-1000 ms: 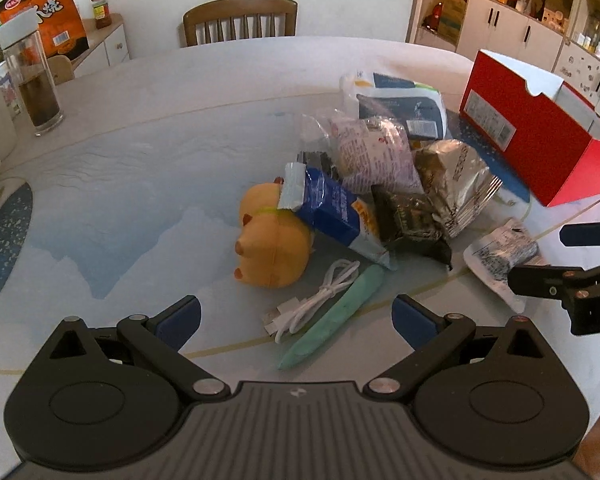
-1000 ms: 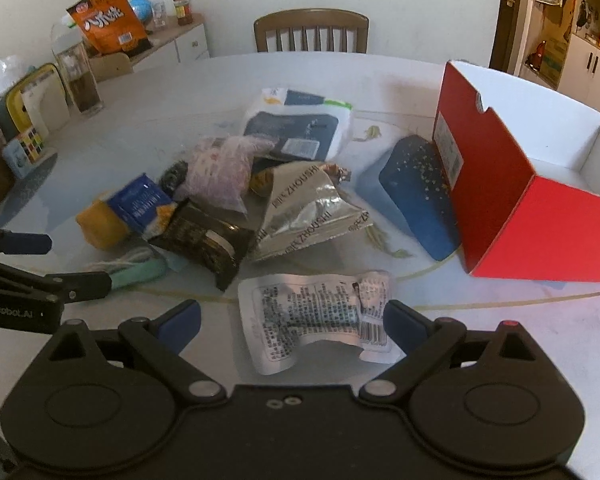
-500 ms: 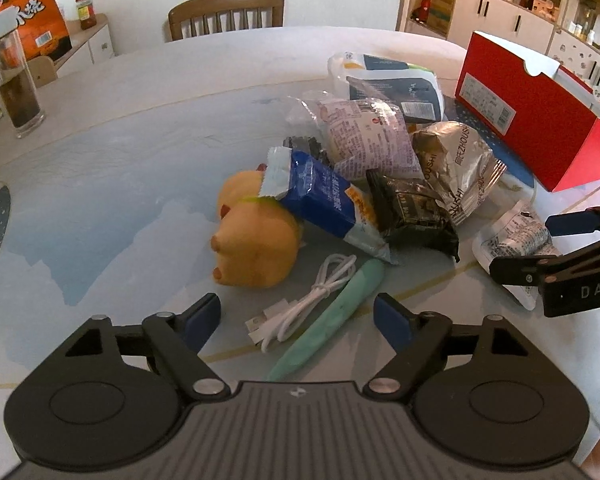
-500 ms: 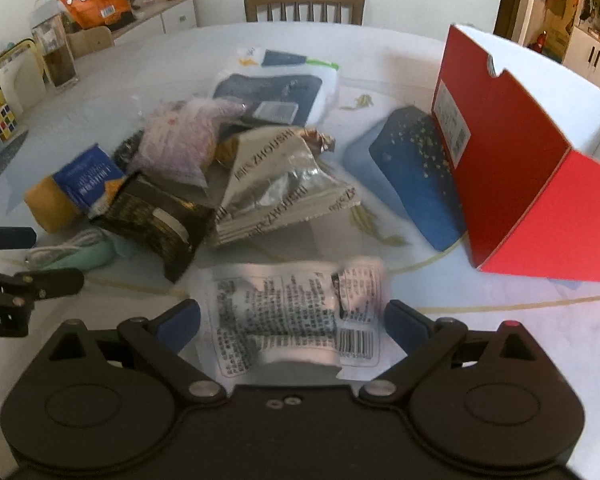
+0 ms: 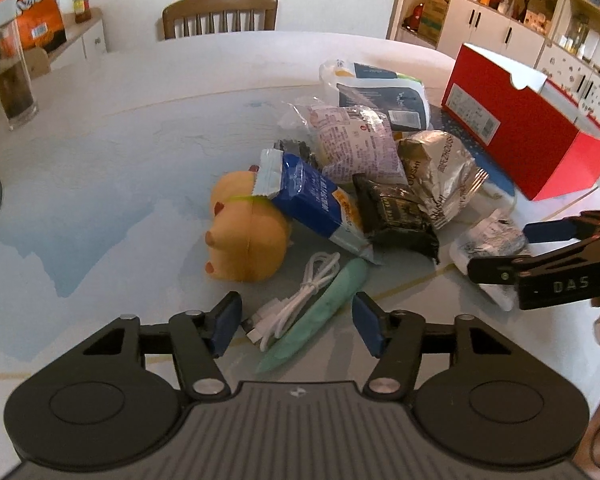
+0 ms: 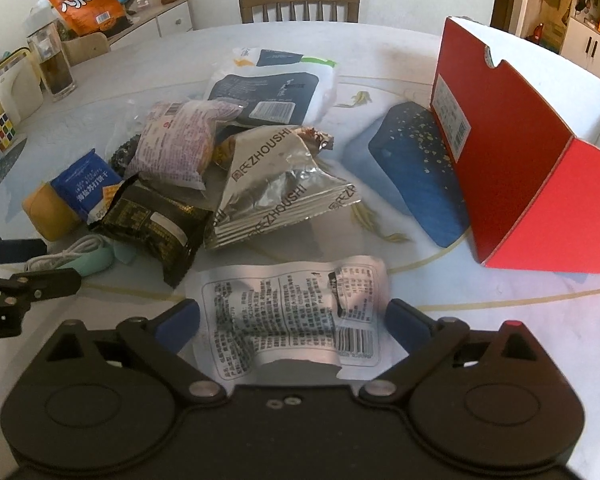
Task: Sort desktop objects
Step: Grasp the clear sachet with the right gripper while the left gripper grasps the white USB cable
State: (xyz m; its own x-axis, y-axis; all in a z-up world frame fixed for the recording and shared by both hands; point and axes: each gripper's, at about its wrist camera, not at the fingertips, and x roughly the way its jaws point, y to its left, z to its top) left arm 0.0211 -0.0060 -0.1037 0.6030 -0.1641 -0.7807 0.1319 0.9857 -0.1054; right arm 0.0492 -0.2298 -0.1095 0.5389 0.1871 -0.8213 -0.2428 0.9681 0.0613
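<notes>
While the left gripper is closing around the white cable and green pouch on the table, not yet pinching, we are keeping it centred; the right gripper is straddling the flat packet, spread wide.
</notes>
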